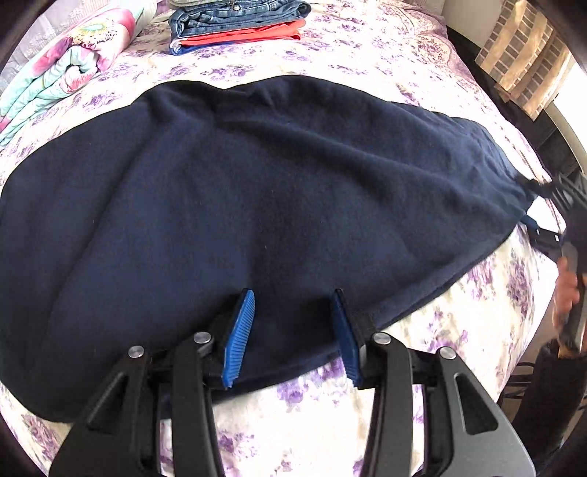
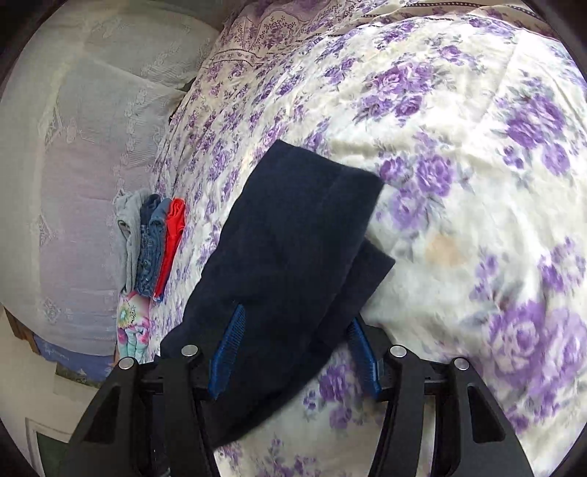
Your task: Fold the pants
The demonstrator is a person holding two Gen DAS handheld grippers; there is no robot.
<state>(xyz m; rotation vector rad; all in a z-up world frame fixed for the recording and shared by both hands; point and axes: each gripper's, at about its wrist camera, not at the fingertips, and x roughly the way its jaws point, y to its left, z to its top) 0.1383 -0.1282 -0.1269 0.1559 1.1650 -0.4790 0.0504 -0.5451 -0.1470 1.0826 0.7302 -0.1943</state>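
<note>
floral bedspread [image 1: 367,47] | folded clothes stack [image 1: 238,25] (jeans, red) | rolled quilt [image 1: 66,73]

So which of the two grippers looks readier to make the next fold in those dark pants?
Probably the left gripper: its open jaws straddle the navy pants' near edge mid-length. The right gripper is also open, over one end.

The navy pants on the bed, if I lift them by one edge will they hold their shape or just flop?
The navy pants will probably flop: they lie in soft wrinkles and follow the bedspread's curve. The fuzzy, fleece-like surface suggests they should grip ribbed pads rather than slip. Being thick and layered at the leg ends, they may sag and drag unless lifted at two points.
</note>
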